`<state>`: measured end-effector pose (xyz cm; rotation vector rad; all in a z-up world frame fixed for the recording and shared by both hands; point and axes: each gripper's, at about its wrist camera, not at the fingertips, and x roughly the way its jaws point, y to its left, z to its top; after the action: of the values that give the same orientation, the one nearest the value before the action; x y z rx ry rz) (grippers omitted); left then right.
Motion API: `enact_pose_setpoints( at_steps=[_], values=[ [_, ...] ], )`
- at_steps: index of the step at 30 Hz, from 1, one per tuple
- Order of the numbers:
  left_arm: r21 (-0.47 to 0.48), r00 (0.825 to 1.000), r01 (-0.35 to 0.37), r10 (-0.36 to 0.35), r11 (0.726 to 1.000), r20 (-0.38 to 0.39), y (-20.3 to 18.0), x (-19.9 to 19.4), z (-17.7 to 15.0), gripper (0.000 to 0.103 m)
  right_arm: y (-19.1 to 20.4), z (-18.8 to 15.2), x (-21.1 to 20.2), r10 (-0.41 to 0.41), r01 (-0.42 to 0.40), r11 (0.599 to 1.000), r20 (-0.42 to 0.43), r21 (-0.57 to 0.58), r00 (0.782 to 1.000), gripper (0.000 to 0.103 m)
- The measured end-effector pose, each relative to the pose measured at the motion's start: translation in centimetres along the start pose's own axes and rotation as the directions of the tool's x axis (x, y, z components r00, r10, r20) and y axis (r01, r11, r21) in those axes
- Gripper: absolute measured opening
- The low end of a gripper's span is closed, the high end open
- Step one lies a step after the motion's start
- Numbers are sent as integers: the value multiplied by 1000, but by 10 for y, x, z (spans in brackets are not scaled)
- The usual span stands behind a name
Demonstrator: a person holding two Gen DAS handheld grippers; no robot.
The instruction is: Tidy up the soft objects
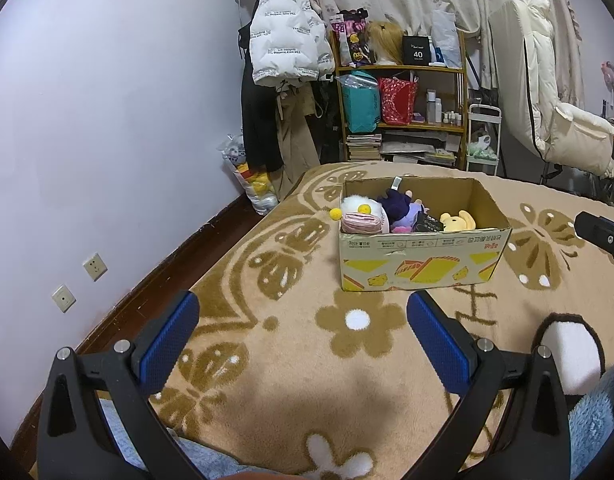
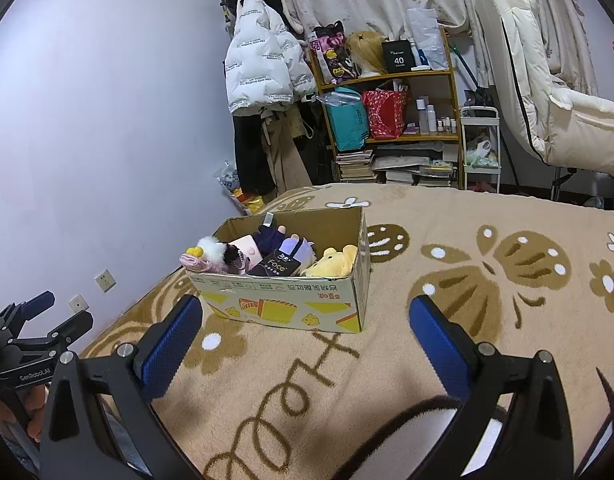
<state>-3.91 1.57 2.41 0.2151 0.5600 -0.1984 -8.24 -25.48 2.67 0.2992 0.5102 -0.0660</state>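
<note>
My left gripper (image 1: 303, 344) and right gripper (image 2: 307, 344) both hang spread and empty over the blanket (image 1: 267, 360), short of the cardboard box (image 1: 423, 264) toward its far edge, where a black "face" packet (image 2: 275, 267) lies among half-hidden plush toys (image 1: 459, 221).

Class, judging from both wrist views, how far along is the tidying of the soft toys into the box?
Looks mostly done: the cardboard box on the blanket already holds the yellow plush, purple plush and white fluffy toy. In hand: nothing; the left gripper and right gripper are open. No loose toys show.
</note>
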Motion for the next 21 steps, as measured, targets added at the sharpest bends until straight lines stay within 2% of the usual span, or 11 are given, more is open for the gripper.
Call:
enact_pose_setpoints(
  at_steps=[21],
  values=[
    [6, 1000, 3, -2, 1000, -6, 0, 1, -1, 103, 1, 0, -3, -3, 3, 1000, -2, -29, 1000, 103]
  ],
)
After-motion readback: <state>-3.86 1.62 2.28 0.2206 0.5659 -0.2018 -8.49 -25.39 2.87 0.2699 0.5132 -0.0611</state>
